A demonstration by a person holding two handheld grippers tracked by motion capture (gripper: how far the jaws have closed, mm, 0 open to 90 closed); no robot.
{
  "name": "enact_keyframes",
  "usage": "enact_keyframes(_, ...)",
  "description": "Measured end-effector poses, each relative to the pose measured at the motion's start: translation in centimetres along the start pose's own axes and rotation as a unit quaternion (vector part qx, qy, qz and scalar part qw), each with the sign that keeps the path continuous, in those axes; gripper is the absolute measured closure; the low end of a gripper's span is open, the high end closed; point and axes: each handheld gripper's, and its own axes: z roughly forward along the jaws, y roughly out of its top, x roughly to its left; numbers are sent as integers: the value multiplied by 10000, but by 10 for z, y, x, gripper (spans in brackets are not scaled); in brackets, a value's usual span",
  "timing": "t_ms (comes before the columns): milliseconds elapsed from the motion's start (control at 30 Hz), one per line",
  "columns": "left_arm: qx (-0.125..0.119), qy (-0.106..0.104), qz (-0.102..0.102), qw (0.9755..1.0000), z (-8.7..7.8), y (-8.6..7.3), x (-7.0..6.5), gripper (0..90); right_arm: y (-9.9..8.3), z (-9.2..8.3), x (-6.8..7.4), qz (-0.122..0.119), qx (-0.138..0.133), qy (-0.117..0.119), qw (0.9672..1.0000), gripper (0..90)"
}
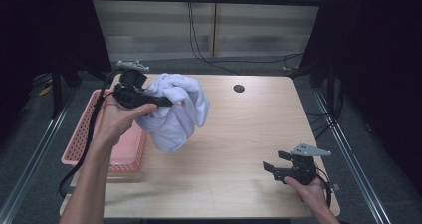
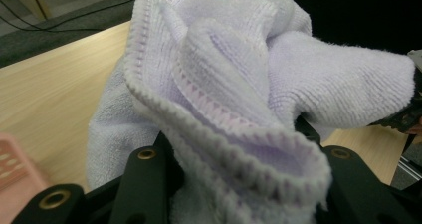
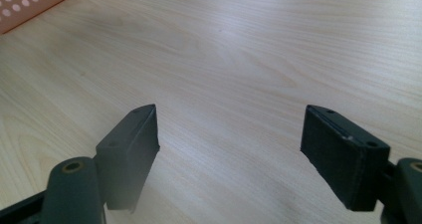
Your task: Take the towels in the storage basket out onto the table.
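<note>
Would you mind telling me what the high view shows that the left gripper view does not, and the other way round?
High view alone: the right gripper with open jaws near the table's front edge, and a dark round hole in the tabletop. Left gripper view alone: the stitched hem of the towel up close, bunched between the jaws. Both share: the white towel held by the left gripper, the wooden table and the pink basket.

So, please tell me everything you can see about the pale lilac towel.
The pale lilac terry-cloth towel looks soft and fluffy, with a zigzag-stitched hem. It is crumpled into a loose bundle, not folded. The left gripper is shut on its bunched upper part and holds it in the air above the light wooden table, beside the pink perforated plastic basket. Its lower part hangs free; nothing else touches it.
</note>
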Motion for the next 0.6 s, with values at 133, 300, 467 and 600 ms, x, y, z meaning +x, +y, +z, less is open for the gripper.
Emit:
enact_keyframes(133,140,-226,44,9996,29,-4,-15,564,0,-1,-1,4,-20,4,10000,227)
enact_keyframes(300,315,-415,36,9986,69,-18,-30,555,0,0,0,-9,33,34,10000,228)
enact_keyframes(467,466,-568,119,9972,102,-35,-43,542,0,-2,-1,-2,5,39,10000,228)
enact_keyframes(600,813,-662,152,9944,135,-54,-52,534,-1,-3,-3,15,-15,24,10000,227)
